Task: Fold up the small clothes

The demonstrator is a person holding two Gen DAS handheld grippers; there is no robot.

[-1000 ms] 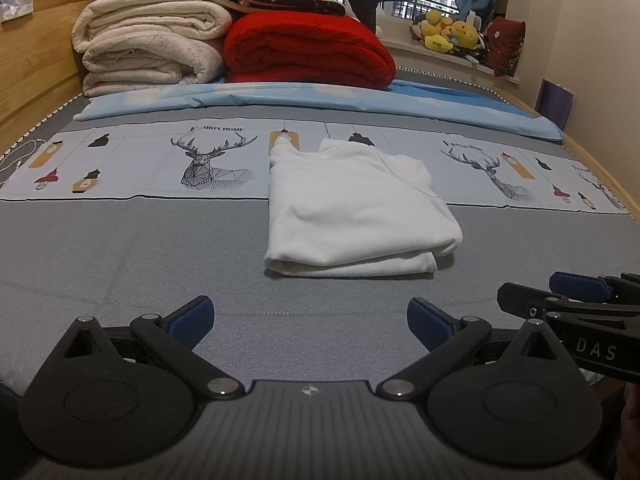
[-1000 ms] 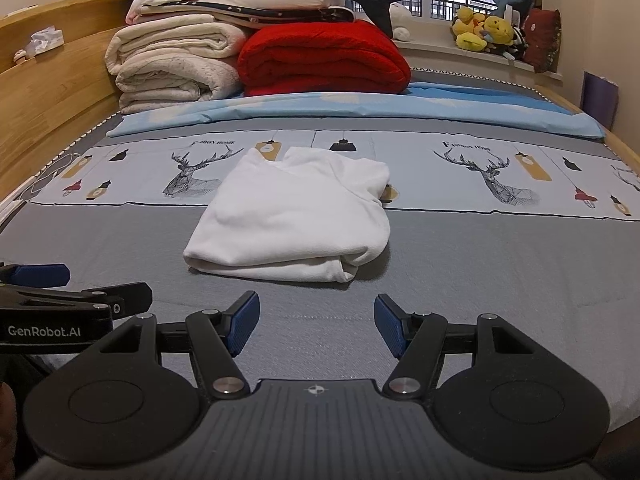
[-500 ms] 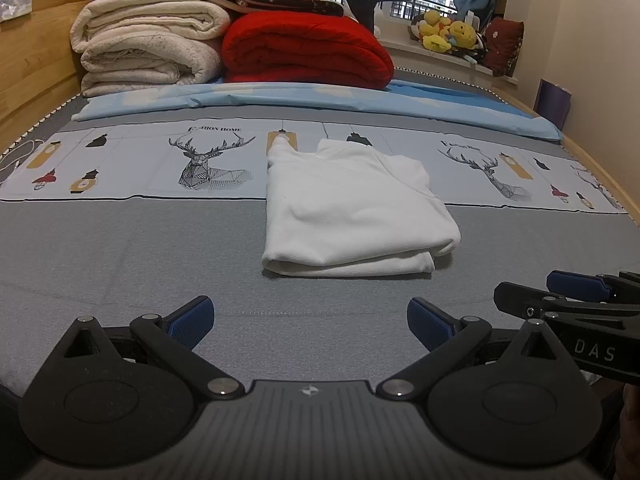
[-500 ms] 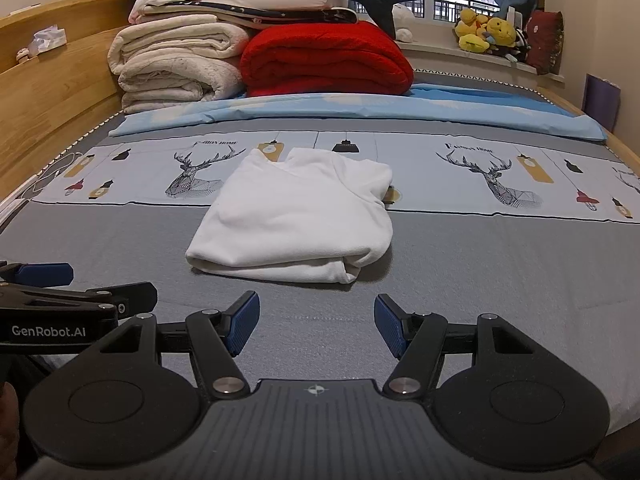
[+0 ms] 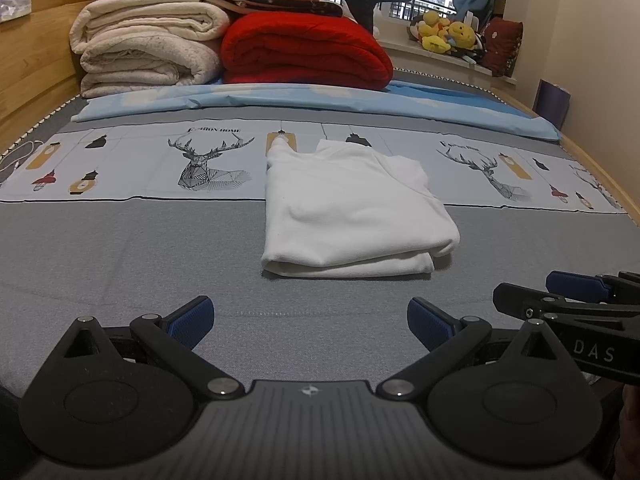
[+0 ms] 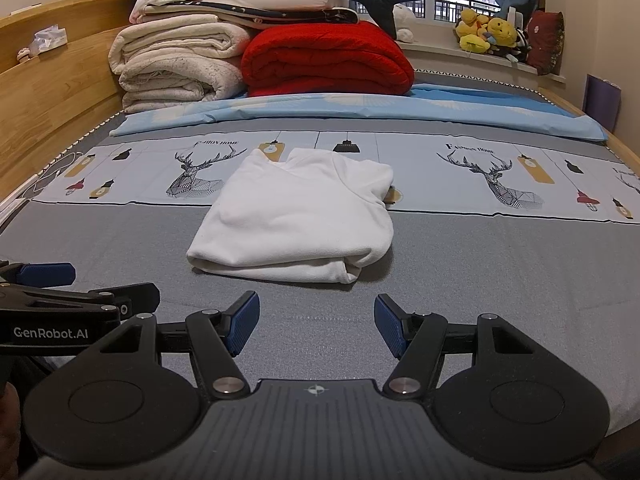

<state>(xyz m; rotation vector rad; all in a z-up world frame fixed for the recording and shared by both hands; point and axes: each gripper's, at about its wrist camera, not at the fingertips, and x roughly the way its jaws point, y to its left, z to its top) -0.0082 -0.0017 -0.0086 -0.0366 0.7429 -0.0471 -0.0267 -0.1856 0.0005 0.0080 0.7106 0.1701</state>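
Observation:
A white garment lies folded into a compact rectangle on the grey bed cover, partly over the deer-print band. My left gripper is open, hovering above the cover a little short of the garment's near edge, nothing between its blue pads. My right gripper is open too, just in front of the garment's near fold, and holds nothing. Each gripper shows at the other view's edge: the right gripper at the right of the left wrist view, the left gripper at the left of the right wrist view.
Folded cream blankets and a red quilt are stacked at the head of the bed behind a light blue sheet. A wooden side board runs along the left. Plush toys sit on the window sill.

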